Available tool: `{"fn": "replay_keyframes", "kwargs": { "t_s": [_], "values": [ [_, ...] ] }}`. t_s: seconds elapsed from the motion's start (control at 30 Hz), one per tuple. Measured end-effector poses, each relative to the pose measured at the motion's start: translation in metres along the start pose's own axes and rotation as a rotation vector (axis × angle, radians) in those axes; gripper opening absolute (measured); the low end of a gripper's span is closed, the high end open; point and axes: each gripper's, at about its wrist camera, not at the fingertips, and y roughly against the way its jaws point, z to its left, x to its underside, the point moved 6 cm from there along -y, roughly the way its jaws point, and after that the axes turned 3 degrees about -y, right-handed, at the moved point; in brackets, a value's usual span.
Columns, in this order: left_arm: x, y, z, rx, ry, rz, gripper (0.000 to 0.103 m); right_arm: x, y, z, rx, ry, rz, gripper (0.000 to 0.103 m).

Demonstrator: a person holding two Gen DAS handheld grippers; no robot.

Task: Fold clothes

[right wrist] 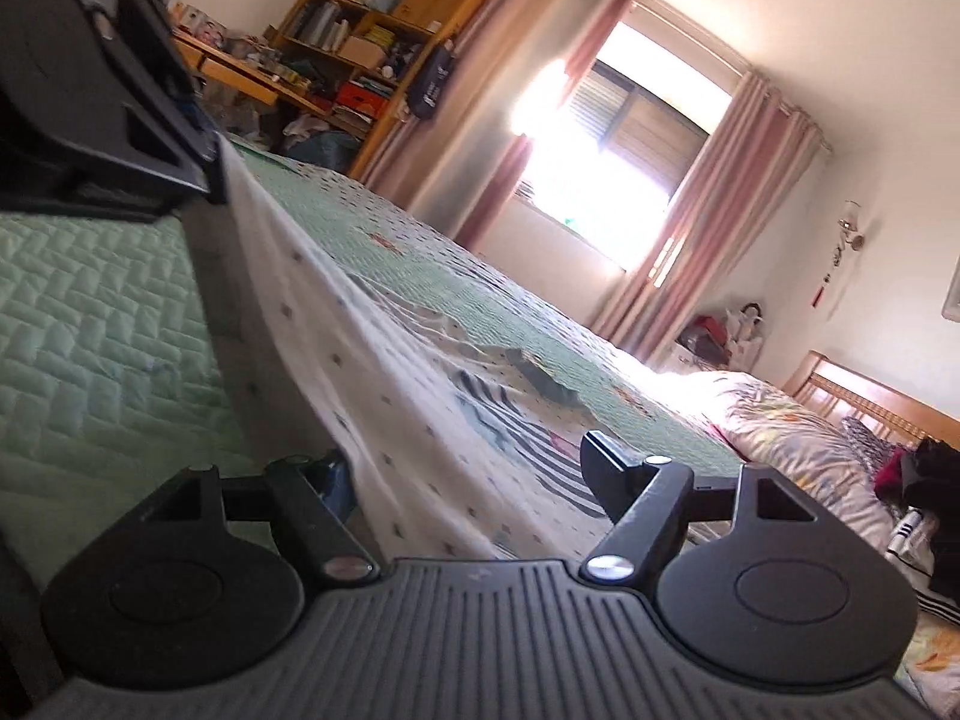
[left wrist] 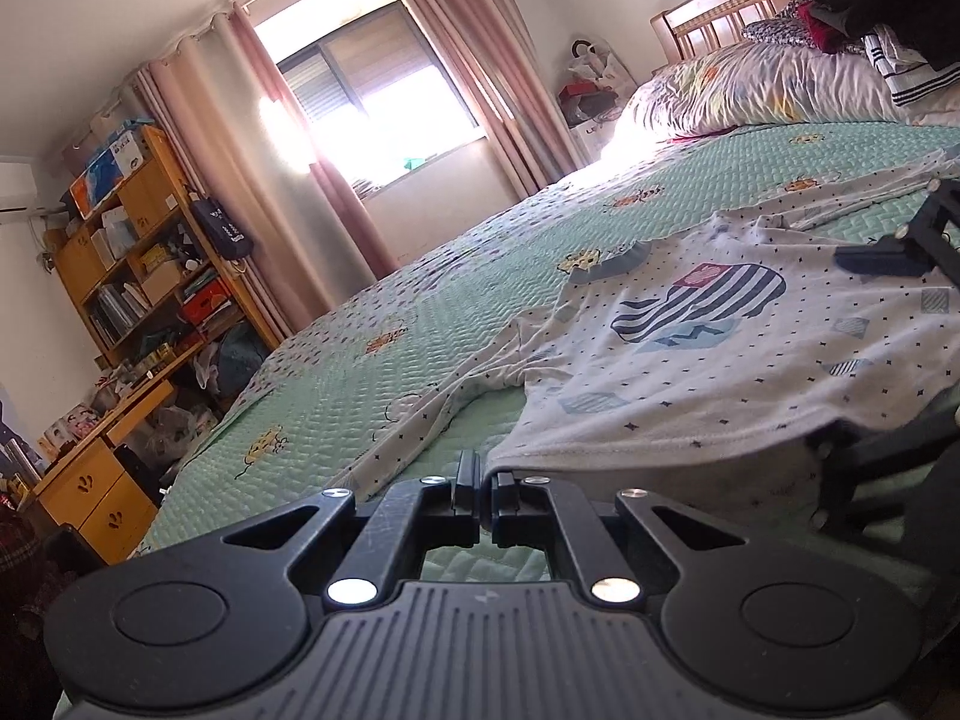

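A white long-sleeved shirt [left wrist: 720, 360] with small dark dots and a navy striped print lies spread on the green quilted bed cover [left wrist: 360, 372]. My left gripper [left wrist: 480, 483] is shut on the near corner of its hem and lifts that edge off the bed. In the right wrist view the same shirt [right wrist: 420, 408] runs taut from the left gripper [right wrist: 213, 180] at the upper left down to my right gripper [right wrist: 465, 468]. The right gripper's jaws stand wide. One finger is over the cloth and one under the hem, and neither pad presses on it.
A floral pillow [left wrist: 750, 90] and a pile of dark and striped clothes [left wrist: 870, 18] lie by the wooden headboard. A cluttered bookshelf and desk [left wrist: 150, 252] stand beyond the bed's far side. Pink curtains [left wrist: 480, 60] frame a bright window.
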Motion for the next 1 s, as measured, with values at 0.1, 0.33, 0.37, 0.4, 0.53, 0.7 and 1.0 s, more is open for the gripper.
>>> {"fn": "replay_keyframes", "kwargs": {
  "t_s": [0.1,0.33,0.37,0.4,0.53,0.7,1.0],
  "values": [
    [0.006,-0.002,0.001,0.001,0.013,0.011,0.003,0.021,-0.014,-0.035,0.081,-0.012,0.077,0.076],
    [0.016,-0.007,0.001,0.007,0.045,0.035,0.003,0.081,-0.033,-0.119,0.248,-0.173,0.336,0.076],
    [0.017,-0.008,0.001,0.008,0.048,0.038,0.003,0.088,-0.033,-0.124,0.259,-0.207,0.353,0.076],
    [0.018,-0.009,0.001,0.008,0.051,0.041,0.003,0.094,-0.033,-0.127,0.272,-0.228,0.365,0.076],
    [0.023,-0.013,0.003,0.015,0.064,0.052,0.003,0.108,-0.033,-0.142,0.324,-0.234,0.390,0.076],
    [0.026,-0.016,0.000,0.027,0.072,0.057,0.003,0.125,-0.032,-0.157,0.340,-0.256,0.436,0.076],
    [0.030,-0.017,-0.001,0.030,0.078,0.064,0.005,0.124,-0.028,-0.142,0.237,-0.219,0.396,0.076]
  ]
}}
